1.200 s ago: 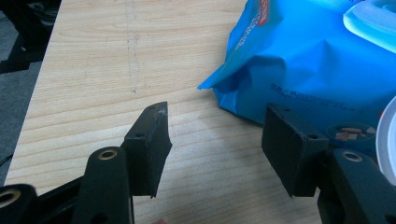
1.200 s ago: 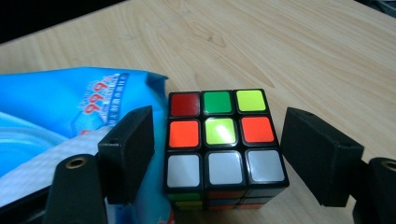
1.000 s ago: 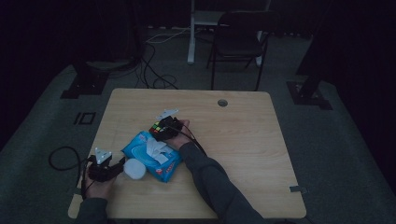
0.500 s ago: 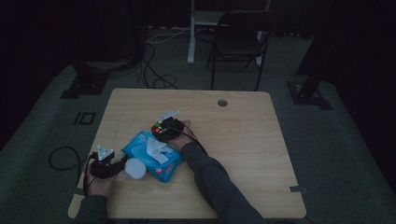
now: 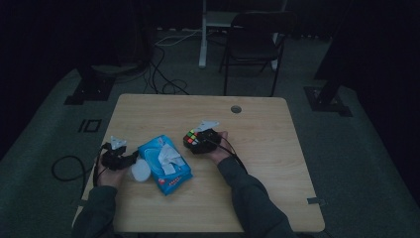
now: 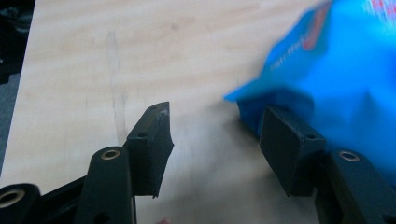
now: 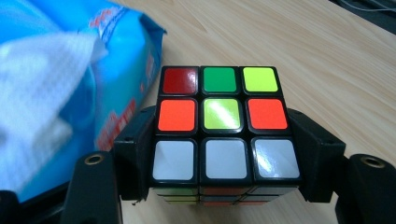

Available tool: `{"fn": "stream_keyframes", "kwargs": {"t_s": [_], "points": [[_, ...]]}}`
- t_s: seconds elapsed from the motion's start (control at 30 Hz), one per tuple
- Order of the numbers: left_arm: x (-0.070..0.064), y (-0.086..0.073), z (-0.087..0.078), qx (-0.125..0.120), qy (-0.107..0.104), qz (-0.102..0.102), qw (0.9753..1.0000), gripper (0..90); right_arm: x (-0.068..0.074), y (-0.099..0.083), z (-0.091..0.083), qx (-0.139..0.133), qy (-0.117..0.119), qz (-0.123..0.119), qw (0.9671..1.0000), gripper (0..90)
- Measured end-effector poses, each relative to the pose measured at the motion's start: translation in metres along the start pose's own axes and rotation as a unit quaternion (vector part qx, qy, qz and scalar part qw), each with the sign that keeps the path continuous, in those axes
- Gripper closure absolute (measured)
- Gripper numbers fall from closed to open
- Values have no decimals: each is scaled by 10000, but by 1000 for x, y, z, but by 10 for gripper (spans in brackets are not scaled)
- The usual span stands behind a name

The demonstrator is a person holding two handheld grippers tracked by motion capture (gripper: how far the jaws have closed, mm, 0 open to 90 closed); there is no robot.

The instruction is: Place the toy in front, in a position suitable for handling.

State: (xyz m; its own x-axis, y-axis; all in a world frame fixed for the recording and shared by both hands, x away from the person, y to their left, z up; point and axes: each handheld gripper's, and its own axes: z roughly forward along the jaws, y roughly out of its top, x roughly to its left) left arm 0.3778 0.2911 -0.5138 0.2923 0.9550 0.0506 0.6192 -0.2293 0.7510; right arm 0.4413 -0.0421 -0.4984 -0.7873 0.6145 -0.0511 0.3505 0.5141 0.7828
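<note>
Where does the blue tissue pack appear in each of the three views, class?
High view: blue tissue pack left of centre on the table.
Left gripper view: pack at upper right, blurred.
Right gripper view: pack at left, beside the puzzle cube.
Shared landmark: the wooden table.
</note>
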Motion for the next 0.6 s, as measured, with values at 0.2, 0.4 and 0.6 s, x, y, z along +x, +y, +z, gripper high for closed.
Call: {"fn": "stream_keyframes", "kwargs": {"t_s": [0.2,0.4,0.6], "points": [[-1,24,21,98,-154,83,9998,444,-4,-26,-32,-2,-139,111,9998,344],[6,39,16,-159,-95,-232,9996,441,-5,-48,-55,48,-260,187,9995,344],[-17,51,-24,-574,-320,-145,9977,432,-3,-60,-73,132,-365,245,9989,344]]}}
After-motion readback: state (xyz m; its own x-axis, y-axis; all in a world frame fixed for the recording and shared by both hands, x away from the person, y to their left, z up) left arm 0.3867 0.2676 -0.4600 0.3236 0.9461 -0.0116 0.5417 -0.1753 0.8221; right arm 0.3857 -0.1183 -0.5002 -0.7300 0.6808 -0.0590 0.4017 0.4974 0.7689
